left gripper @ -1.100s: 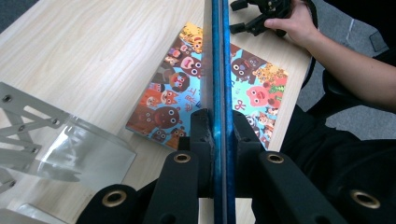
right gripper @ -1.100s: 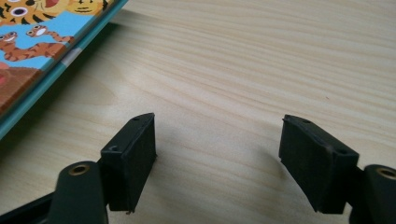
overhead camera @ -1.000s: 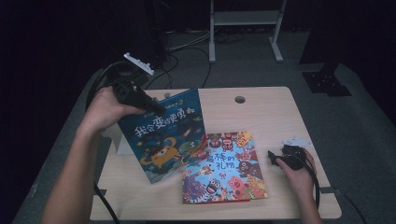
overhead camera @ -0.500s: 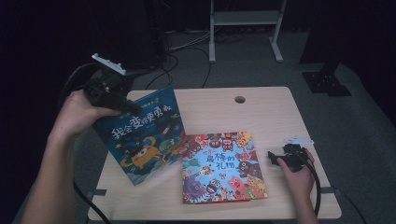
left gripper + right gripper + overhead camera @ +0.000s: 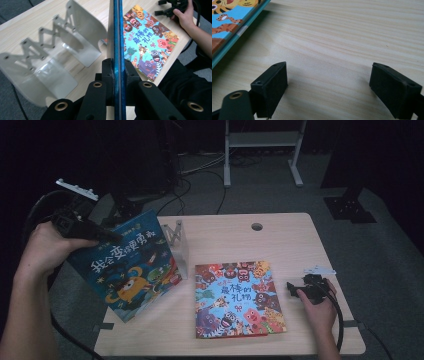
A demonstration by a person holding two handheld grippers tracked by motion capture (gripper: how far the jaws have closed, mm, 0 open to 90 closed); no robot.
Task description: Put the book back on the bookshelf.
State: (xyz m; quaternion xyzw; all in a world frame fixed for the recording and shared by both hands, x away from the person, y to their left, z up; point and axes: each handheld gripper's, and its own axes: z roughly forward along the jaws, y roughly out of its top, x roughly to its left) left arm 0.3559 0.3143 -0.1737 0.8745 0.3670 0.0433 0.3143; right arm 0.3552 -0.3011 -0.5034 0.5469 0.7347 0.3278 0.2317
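Left gripper [image 5: 75, 226], at 9 o'clock beyond the desk [image 5: 220, 232] edge: jaws clamped on the top edge of the blue picture book [image 5: 127, 265], which is lifted and tilted over the desk's left side. A metal bookend [image 5: 176, 240] stands just beside it, toward 1 o'clock. A second picture book [image 5: 237, 297] lies flat at desk centre. Right gripper [image 5: 295, 287], at 3 o'clock of that book: jaws apart after widening just now, nothing between them, bare wood beneath.
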